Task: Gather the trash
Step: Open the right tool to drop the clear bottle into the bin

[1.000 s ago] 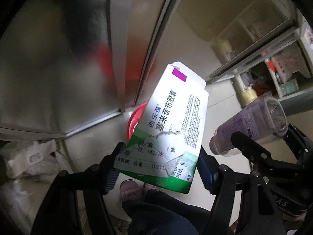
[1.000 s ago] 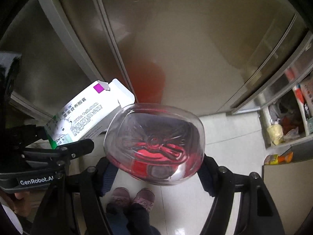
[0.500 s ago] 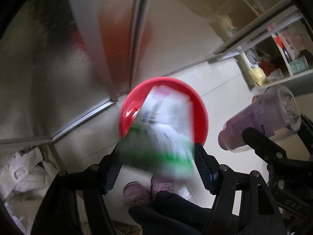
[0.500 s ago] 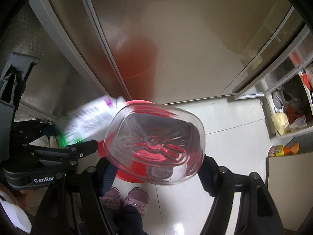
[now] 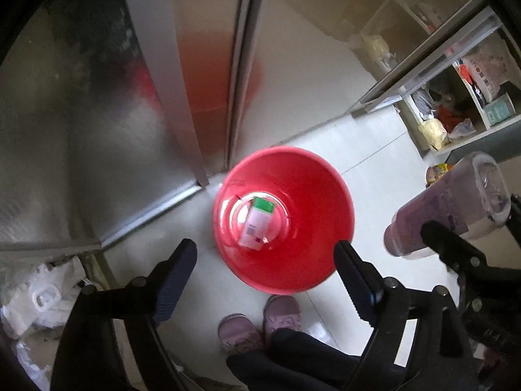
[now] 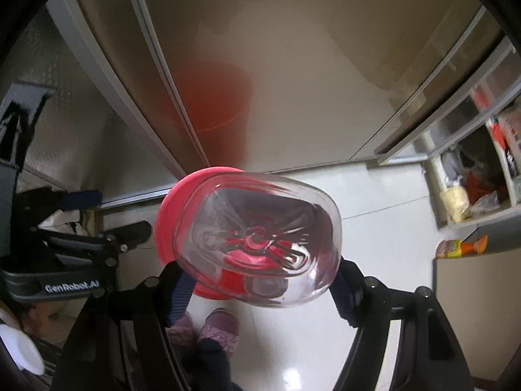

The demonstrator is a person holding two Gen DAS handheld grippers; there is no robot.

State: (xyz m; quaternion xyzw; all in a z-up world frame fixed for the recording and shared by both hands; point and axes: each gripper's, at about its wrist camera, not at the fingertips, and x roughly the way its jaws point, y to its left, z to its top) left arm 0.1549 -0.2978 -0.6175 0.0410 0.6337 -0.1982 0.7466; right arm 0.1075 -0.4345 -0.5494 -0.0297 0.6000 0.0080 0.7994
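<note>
Pale glossy floor tiles (image 5: 368,137) run up to brushed-metal sliding doors, and everything is seen from steeply above; nearest, the person's purple slippers (image 5: 260,321) stand just short of the bin, toes toward it, close enough to drop things straight down; the left gripper (image 5: 265,264) hangs over the red bin's near rim with nothing between its pads, its jaws having just been opening to let go; the medicine box (image 5: 259,226) lies flat on the bottom of the red bin (image 5: 293,270), green end to the far side; to the right, the right gripper (image 6: 257,280) grasps the clear plastic bottle (image 6: 257,241) by its sides, base outward, poised partly above the bin, probably next to be dropped; farther right, cluttered shelves (image 5: 469,104) sit well apart.
</note>
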